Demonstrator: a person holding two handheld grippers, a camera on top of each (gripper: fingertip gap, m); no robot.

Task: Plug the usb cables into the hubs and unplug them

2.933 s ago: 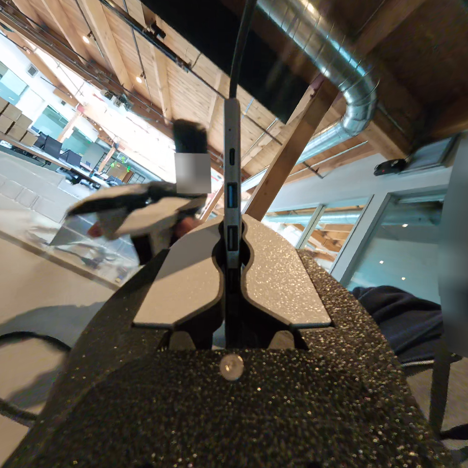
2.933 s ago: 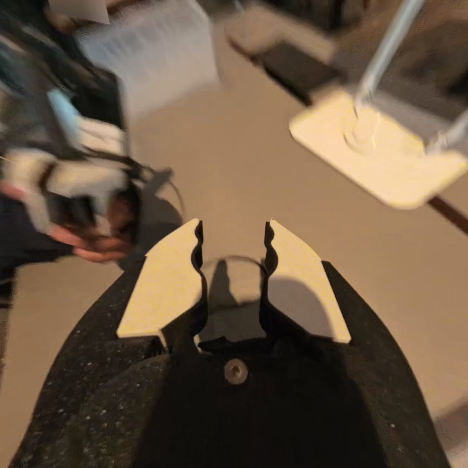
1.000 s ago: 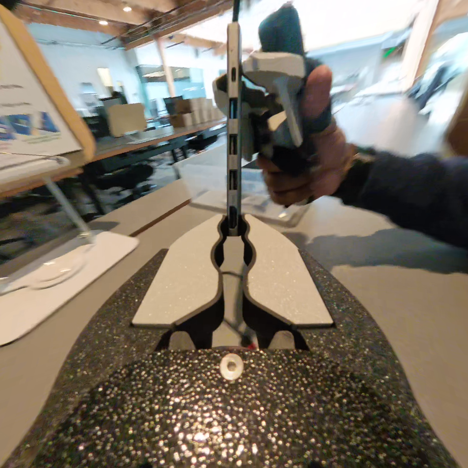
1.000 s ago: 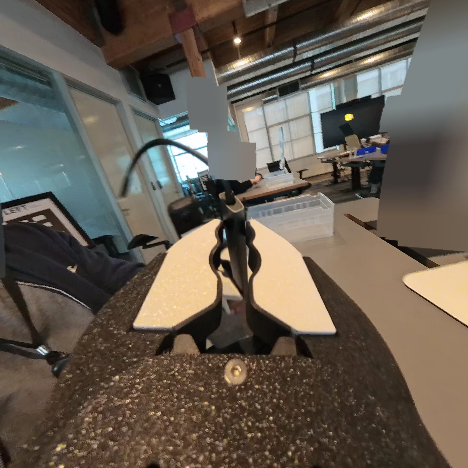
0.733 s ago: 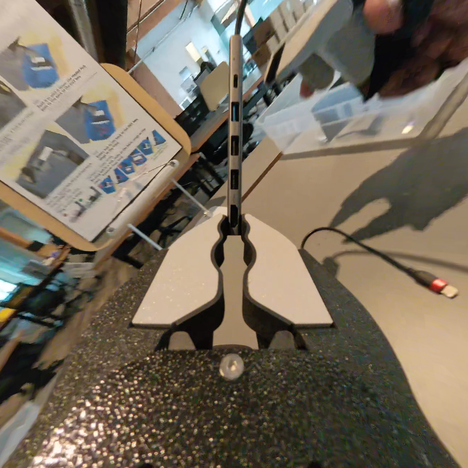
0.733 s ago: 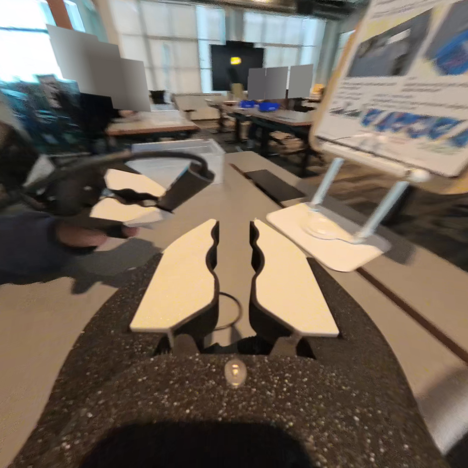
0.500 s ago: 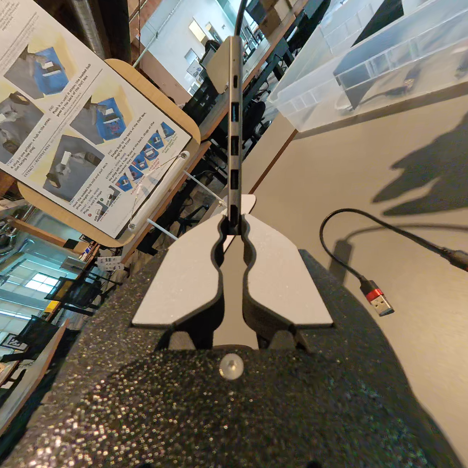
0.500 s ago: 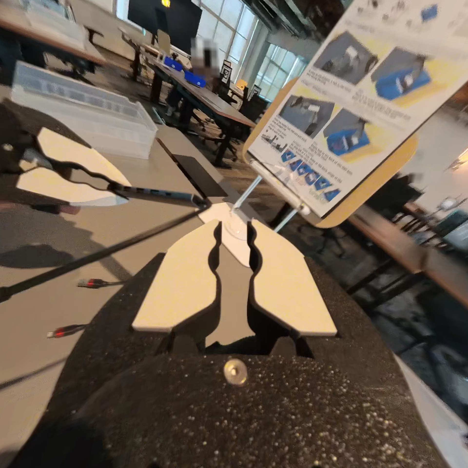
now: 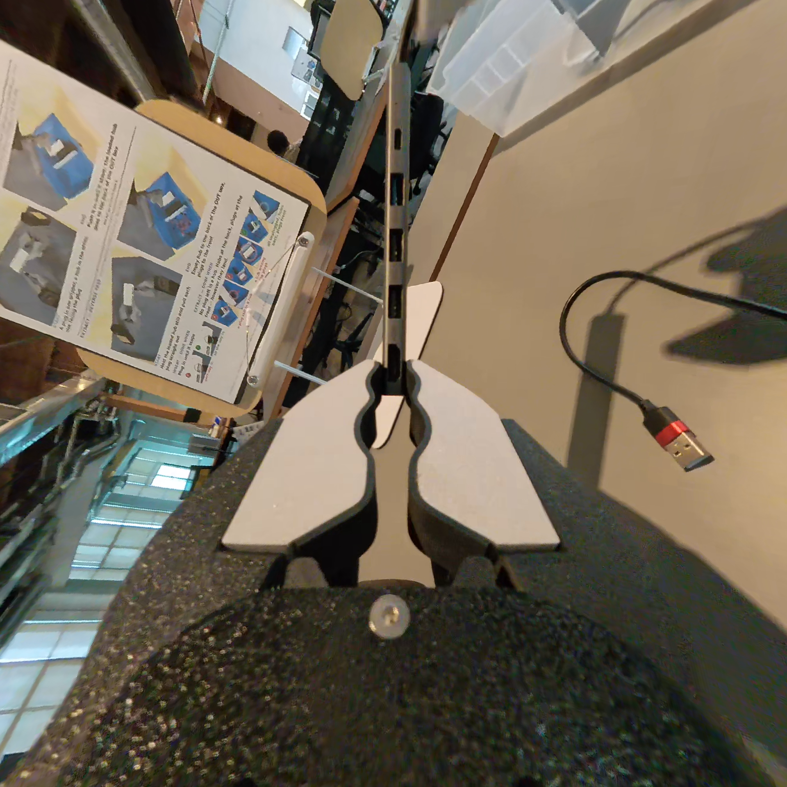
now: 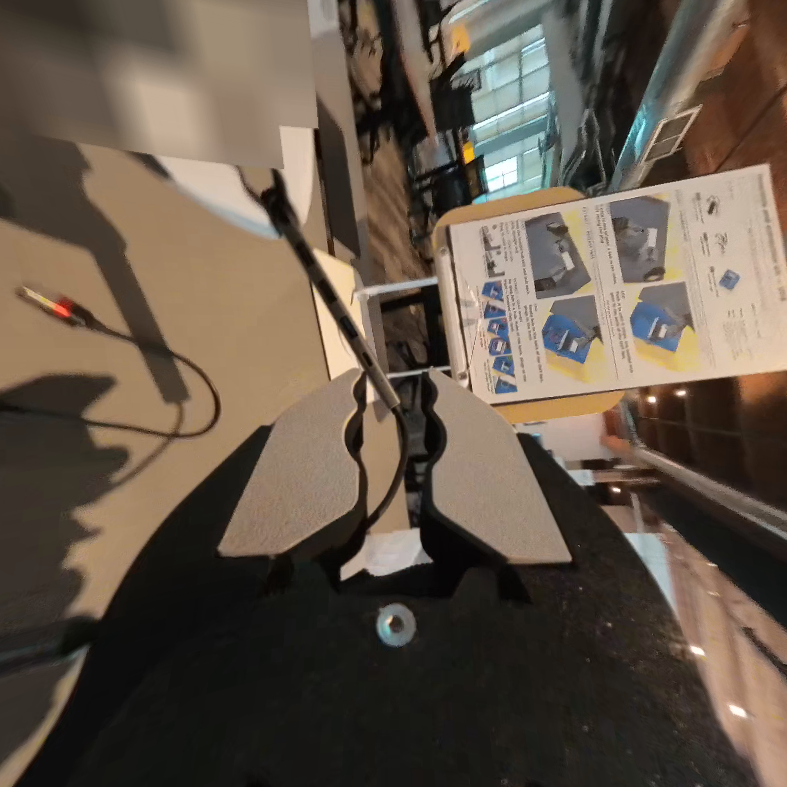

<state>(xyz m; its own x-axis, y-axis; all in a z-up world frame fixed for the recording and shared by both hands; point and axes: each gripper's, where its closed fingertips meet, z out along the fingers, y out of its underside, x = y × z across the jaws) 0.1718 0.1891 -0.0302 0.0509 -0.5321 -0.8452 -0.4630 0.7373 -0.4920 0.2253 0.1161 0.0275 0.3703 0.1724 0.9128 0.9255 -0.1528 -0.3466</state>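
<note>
Beige table (image 9: 553, 213): left jaws pinch hub (image 9: 395, 238) end; right jaws parted (only right view shows hub's cord (image 10: 394, 464) between).

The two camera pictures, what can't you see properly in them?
- Left wrist view: the hub's own cord runs off the top edge.
- Left wrist view: the loose cable leaves the right edge, so its far end is unseen.
- Right wrist view: motion blur smears the red-banded plug.
- Right wrist view: a grey patch covers the top left corner.

Left tool (image 9: 392, 379) clamped on grey hub (image 9: 396, 238); red-collared USB plug (image 9: 677, 443) loose above counter (image 9: 575, 204).
</note>
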